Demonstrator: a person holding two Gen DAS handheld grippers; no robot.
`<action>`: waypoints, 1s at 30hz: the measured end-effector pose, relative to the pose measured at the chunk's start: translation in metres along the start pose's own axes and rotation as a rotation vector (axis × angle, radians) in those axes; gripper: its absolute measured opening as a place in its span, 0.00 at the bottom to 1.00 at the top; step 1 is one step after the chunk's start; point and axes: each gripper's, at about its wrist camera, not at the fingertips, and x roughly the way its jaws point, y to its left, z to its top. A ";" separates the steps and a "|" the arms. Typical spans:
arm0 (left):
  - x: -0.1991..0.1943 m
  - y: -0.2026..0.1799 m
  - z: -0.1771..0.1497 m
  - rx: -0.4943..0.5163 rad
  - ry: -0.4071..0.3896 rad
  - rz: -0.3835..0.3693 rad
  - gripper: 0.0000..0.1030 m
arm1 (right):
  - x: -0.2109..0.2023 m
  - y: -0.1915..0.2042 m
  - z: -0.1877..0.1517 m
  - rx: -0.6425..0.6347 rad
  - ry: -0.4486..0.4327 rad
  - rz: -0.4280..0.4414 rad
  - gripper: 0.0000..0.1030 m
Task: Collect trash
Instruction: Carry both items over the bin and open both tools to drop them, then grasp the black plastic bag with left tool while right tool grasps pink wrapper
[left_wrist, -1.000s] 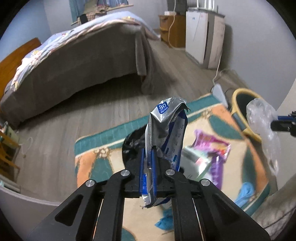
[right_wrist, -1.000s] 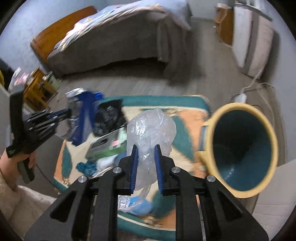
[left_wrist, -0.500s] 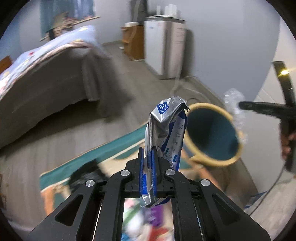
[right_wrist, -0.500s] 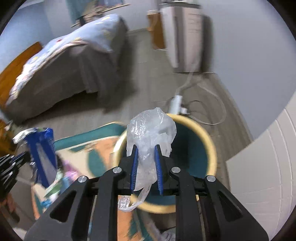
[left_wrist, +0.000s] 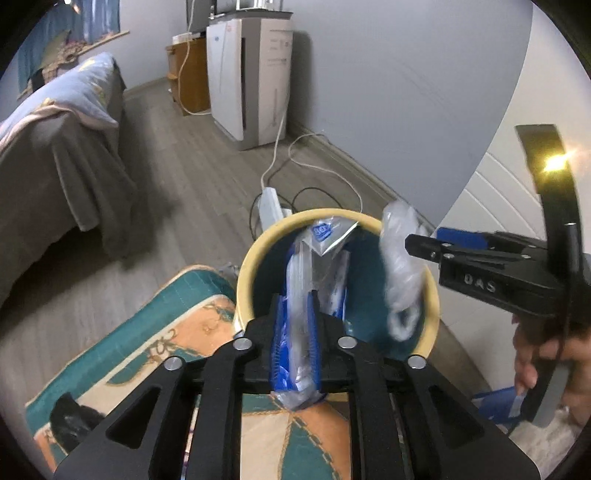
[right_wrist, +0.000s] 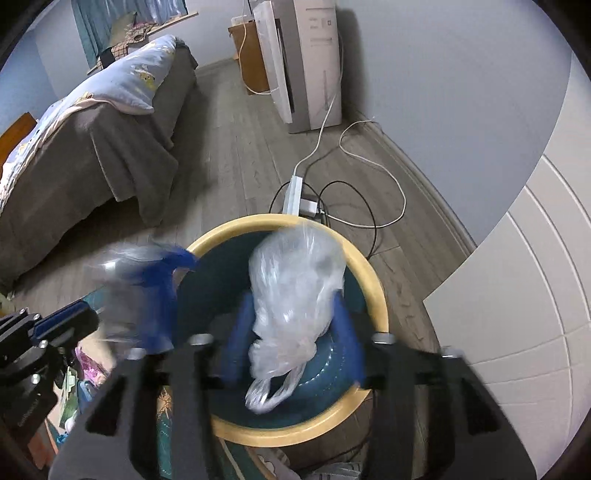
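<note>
A round bin with a yellow rim (left_wrist: 255, 258) and teal inside stands at the rug's corner; it also shows in the right wrist view (right_wrist: 373, 280). My left gripper (left_wrist: 295, 339) is slightly parted around a silver and blue foil wrapper (left_wrist: 328, 236) that hangs over the bin's mouth. My right gripper (right_wrist: 291, 339) is open wide over the bin. A crumpled clear plastic bag (right_wrist: 295, 291) sits loose between its fingers, over the bin. From the left wrist view the bag (left_wrist: 400, 266) hangs at the right gripper's tip.
A patterned teal and orange rug (left_wrist: 147, 350) lies under the bin. A power strip with cables (right_wrist: 295, 192) lies on the wooden floor behind it. A bed (right_wrist: 74, 147) stands to the left, a white appliance (right_wrist: 306, 62) at the back wall. More trash (right_wrist: 85, 369) lies on the rug.
Both grippers moved over the bin. The right gripper's jaws spread wide and let go of the plastic bag. The left jaws parted a little around the wrapper.
</note>
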 end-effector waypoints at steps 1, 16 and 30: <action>-0.001 0.000 0.000 0.001 -0.002 0.003 0.23 | 0.000 0.001 0.000 -0.008 -0.003 0.001 0.56; -0.068 0.051 -0.023 -0.072 -0.117 0.200 0.93 | 0.000 0.019 -0.002 -0.088 -0.020 0.001 0.94; -0.171 0.151 -0.108 -0.259 -0.147 0.376 0.95 | -0.053 0.112 -0.012 -0.300 -0.085 0.077 0.94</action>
